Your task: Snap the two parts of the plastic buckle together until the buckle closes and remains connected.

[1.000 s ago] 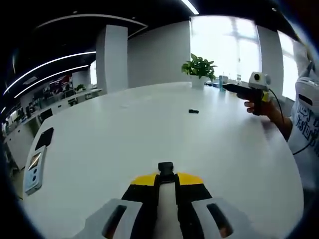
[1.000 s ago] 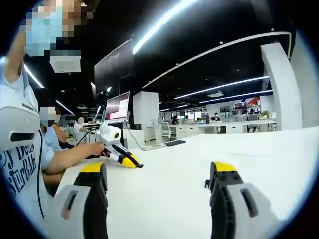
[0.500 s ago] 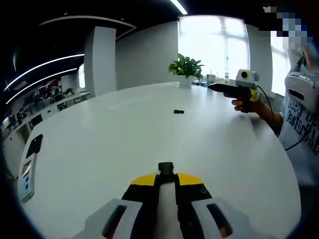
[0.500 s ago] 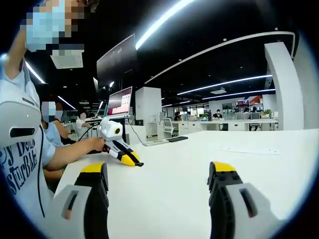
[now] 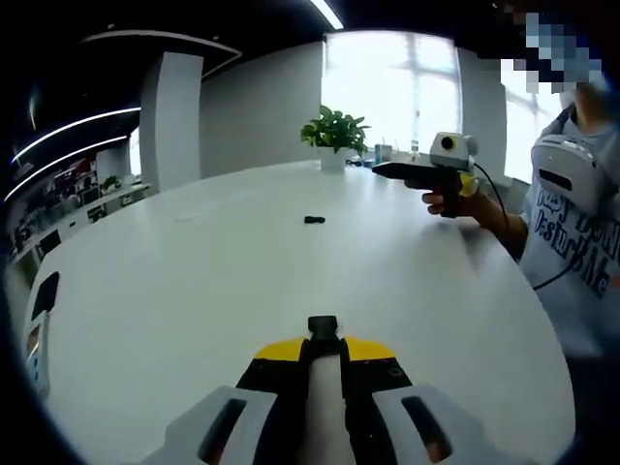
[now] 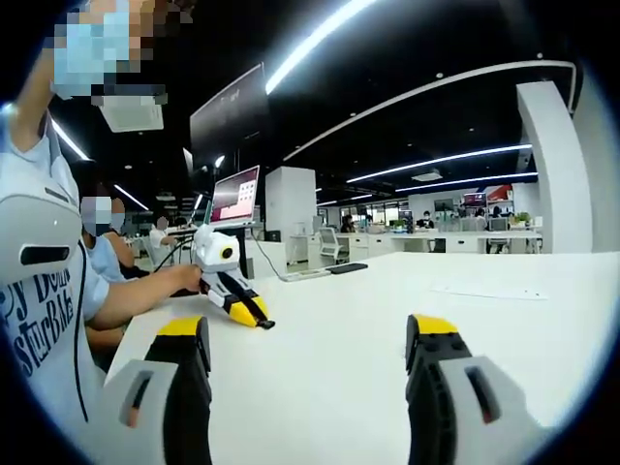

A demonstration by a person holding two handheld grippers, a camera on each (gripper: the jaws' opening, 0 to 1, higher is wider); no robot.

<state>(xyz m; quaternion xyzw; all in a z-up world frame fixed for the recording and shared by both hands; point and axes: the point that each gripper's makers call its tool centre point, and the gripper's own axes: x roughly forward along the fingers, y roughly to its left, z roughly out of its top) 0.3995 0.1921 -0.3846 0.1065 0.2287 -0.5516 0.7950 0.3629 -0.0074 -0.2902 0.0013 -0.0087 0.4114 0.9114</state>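
Note:
My left gripper [image 5: 323, 349] is shut on a small black buckle part [image 5: 322, 325] that sticks out past its yellow-tipped jaws, just above the white table [image 5: 213, 281]. The other black buckle part [image 5: 314, 219] lies on the table far ahead. A hand holds my right gripper [image 5: 387, 170] in the air at the right, beyond that part. In the right gripper view my right gripper [image 6: 315, 349] stands open with nothing between its jaws. There the left gripper [image 6: 262, 323] shows at the left, its tip angled down to the table.
A potted plant [image 5: 334, 131] stands at the table's far edge by the windows. Two phones [image 5: 41, 298] lie at the left rim. The person's body [image 5: 572, 242] is at the right. A monitor [image 6: 232, 201] and keyboard [image 6: 346, 268] sit on desks behind.
The left gripper view has swung, so the loose buckle part, plant and right gripper sit further left in it. In the right gripper view the left gripper's tip has dipped slightly.

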